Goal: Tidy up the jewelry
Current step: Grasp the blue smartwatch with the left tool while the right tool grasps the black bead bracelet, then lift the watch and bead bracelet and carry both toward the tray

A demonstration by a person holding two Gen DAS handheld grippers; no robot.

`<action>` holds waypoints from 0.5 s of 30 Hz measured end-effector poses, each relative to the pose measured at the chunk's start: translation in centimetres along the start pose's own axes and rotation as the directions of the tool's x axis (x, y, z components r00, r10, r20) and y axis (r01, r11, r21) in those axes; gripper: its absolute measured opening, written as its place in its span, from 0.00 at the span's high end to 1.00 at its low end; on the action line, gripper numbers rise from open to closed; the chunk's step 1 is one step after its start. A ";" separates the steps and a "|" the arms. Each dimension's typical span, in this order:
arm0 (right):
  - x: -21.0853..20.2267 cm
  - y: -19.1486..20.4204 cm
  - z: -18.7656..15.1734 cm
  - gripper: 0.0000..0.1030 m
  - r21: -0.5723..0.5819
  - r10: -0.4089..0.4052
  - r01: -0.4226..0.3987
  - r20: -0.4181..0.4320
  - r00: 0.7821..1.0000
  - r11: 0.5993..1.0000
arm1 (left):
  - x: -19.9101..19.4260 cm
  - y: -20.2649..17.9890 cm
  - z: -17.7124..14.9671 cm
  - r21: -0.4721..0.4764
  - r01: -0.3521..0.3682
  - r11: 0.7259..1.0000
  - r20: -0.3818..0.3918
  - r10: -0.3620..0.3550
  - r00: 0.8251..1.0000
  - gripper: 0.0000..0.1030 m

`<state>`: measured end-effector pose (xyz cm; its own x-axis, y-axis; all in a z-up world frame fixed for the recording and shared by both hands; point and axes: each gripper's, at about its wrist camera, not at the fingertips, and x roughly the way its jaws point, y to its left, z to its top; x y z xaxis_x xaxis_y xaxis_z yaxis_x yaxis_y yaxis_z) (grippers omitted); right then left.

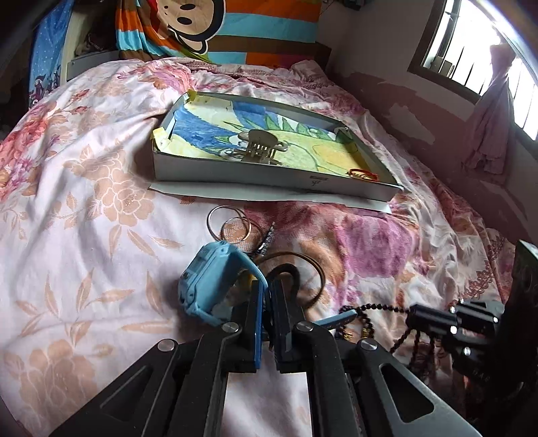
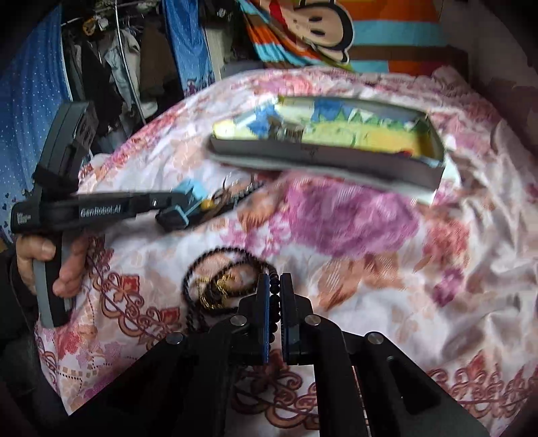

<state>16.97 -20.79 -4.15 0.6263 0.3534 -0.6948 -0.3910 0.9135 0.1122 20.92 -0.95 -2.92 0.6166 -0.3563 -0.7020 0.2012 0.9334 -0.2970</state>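
Both claws are squeezed tight on something. Left claw (image 1: 267, 285) pinches the strap of a blue watch (image 1: 210, 279), and the watch face sticks out to the left of its fingers. Right claw (image 2: 275, 285) pinches a string of dark beads (image 2: 215, 265), and the rest of the string lies in loops on the bed just to the left of it (something small and gold sits inside the loops).

Biggest of all is the bed (image 1: 84, 168), with a pink and peach flower sheet. At its far end hangs a striped cloth with a cartoon monkey face (image 1: 188, 20).

Next is a flat gray box (image 1: 269, 171) lying on the sheet, well apart from both claws. Its floor is a crayon drawing in blue, green and yellow. Inside it sits a pale hair clip (image 1: 259, 146) near the middle, and a red and gold loop (image 1: 363, 174) in the near right corner.

In the right wrist view, a hand (image 2: 50, 265) grips the handle of the left claw.

Smallest things: thin ring bangles (image 1: 232, 223) lie on the sheet between the watch and the box, with a brown band (image 1: 302, 269) curling just beside them.
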 end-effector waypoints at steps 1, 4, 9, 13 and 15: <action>-0.5 -0.1 0.2 0.95 -0.002 -0.006 0.006 0.025 1.000 1.000 | -0.3 -0.1 -0.1 -0.008 0.014 1.000 0.003 -0.014 1.000 0.95; -1.4 -0.5 0.7 0.95 -0.002 -0.021 0.021 0.070 0.997 1.000 | -1.2 -0.5 -0.2 -0.021 0.047 0.999 0.017 -0.047 0.999 0.95; -3.7 -1.5 1.3 0.95 0.022 -0.033 0.030 0.163 0.986 0.999 | -2.6 -1.5 -0.3 -0.007 0.086 0.996 0.054 -0.086 0.995 0.95; -5.4 -1.3 1.9 0.95 0.017 -0.045 0.042 0.256 0.966 0.999 | -3.3 -2.1 -0.3 0.000 0.124 0.992 0.071 -0.124 0.990 0.95; -6.2 -1.3 2.0 0.95 0.021 -0.047 0.043 0.294 0.955 0.999 | -3.5 -2.3 -0.3 0.000 0.139 0.990 0.073 -0.139 0.988 0.95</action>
<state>14.96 -23.74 1.46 0.8148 0.3533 -0.4596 -0.3493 0.9320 0.0971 18.09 -1.85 -0.01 0.6367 -0.4786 -0.6046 0.2855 0.8747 -0.3916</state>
